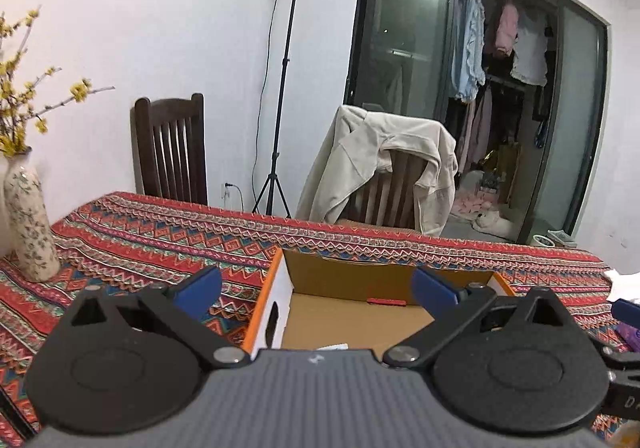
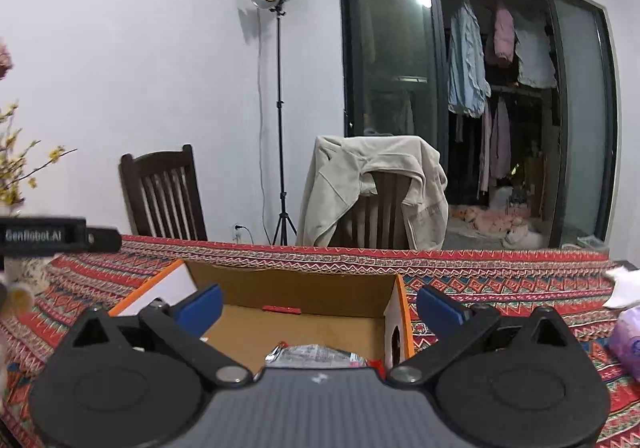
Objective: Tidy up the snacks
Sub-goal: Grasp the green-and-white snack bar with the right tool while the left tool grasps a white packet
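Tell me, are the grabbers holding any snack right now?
No. The left gripper and right gripper are both wide open with nothing between their blue pads, above the open brown cardboard box.

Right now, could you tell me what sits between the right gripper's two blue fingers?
The open cardboard box. In the right wrist view, the open right gripper frames its interior, with a snack packet lying inside, untouched.

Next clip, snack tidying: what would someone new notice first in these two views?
First, the open cardboard box in the middle of the table, on the red patterned cloth, with a shiny snack packet at its near end. Both the left gripper and right gripper stand wide open and hold nothing. Behind the table, a pale jacket hangs over a chair.
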Demonstrator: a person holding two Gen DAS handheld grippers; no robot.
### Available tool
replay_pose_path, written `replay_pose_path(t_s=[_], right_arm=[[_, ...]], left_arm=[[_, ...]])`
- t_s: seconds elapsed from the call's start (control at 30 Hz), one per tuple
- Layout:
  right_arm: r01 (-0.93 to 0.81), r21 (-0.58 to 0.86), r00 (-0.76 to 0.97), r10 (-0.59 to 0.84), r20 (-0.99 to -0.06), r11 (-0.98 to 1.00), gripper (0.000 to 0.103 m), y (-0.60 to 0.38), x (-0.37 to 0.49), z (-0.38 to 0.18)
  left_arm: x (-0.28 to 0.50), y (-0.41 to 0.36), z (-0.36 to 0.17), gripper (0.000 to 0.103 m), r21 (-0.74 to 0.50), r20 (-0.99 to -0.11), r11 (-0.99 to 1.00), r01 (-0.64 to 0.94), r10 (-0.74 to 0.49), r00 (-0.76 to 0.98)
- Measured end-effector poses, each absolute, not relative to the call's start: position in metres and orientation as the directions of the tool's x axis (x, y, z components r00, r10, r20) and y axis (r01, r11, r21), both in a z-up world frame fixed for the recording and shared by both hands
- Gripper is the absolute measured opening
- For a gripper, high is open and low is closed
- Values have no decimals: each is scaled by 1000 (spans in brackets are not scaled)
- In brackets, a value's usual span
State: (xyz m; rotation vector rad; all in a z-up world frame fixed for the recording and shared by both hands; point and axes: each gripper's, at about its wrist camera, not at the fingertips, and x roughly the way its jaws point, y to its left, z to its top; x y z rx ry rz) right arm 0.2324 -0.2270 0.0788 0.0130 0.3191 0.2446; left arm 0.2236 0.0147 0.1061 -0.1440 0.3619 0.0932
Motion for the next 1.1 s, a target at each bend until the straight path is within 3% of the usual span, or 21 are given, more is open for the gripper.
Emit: replay_pose_path(t_s=[0.37,0.8,0.9,1.0,1.1], right_arm=[[-284,44,888,280,-364,958,103,-234,169,61],[-316,65,843,311,-440,947,103,-232,126,24],[-341,42,829,321,-459,939,100,-219,127,22],[-381,1,812,335,-479,925,86,-202,129,19],[-418,-43,790,339,-510,908,84,-185,136,15]], left_arm=[[165,22,88,103,-100,-389,992,-80,35,921],[114,31,28,103,-99,-495,992,-84,25,869],[111,33,19,103,-98,-518,991,-96,32,855],[107,35,16,103,-97,-523,990,-104,38,852],[104,38,17,103,-100,-517,989,-108,41,855]])
